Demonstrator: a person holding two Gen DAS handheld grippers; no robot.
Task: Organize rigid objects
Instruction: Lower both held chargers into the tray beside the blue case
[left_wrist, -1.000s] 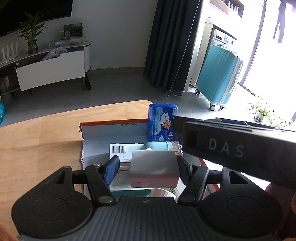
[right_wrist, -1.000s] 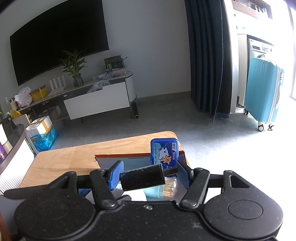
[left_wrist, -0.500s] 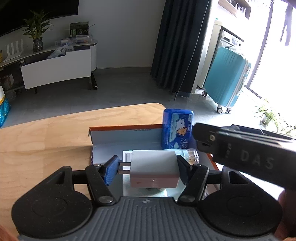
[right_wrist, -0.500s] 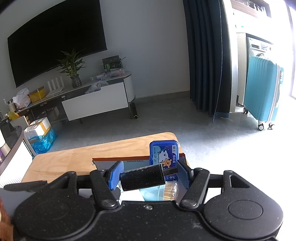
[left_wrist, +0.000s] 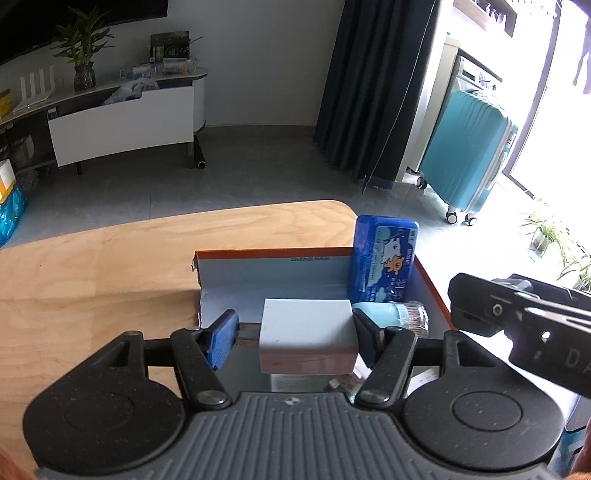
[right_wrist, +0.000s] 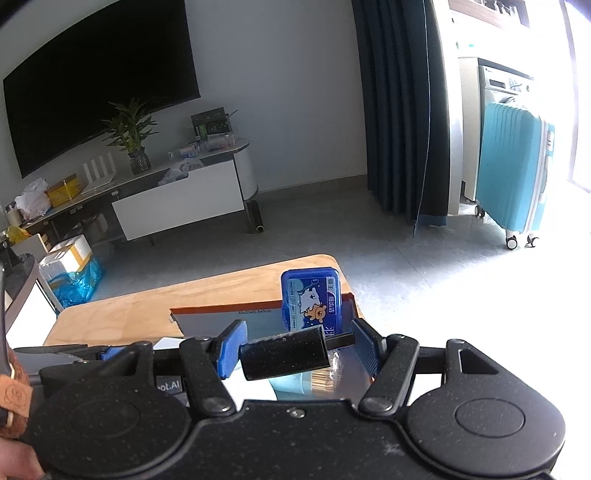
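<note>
A white charger block (left_wrist: 308, 334) is pinched by the left gripper (left_wrist: 295, 336) above the orange-edged box (left_wrist: 266, 254). Further right, a black cylinder (right_wrist: 286, 356) is clamped by the right gripper (right_wrist: 293, 349), with a blue tin (left_wrist: 384, 258) standing upright in the box's far corner.

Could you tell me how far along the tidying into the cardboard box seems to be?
Partly done. The blue tin stands in the cardboard box, with a jar of toothpicks lying beside it. In hand: the left gripper holds a white charger over the box, and the right gripper holds a black cylinder. Both remain to be set down.
</note>
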